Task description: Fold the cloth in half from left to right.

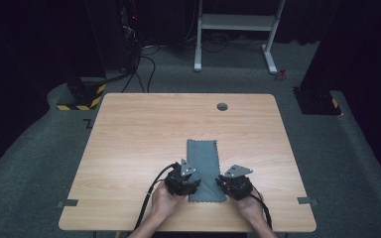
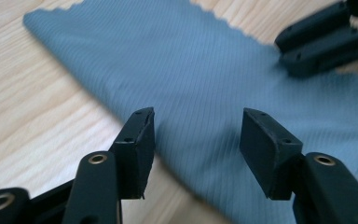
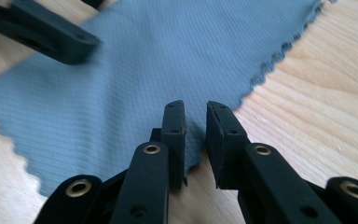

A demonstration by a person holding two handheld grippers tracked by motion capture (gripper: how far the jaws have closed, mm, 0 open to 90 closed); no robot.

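Observation:
A grey-blue cloth (image 1: 204,166) with pinked edges lies flat, folded into a long strip, near the front of the wooden table (image 1: 139,144). My left gripper (image 1: 194,185) sits at the strip's near left edge. In the left gripper view this gripper (image 2: 196,135) is open, its jaws wide apart just above the cloth (image 2: 191,79). My right gripper (image 1: 221,181) is at the near right edge. In the right gripper view it (image 3: 196,126) hovers over the cloth's edge (image 3: 135,70) with a narrow gap between the pads and nothing pinched. Each gripper view also shows the other gripper's jaws across the cloth.
A round grey cap (image 1: 222,106) is set in the table near its far edge. Tape marks (image 1: 68,203) sit at the front corners. Beyond the table stand a white desk frame (image 1: 235,29) and a black stand with a striped base (image 1: 82,96), with cables on the floor.

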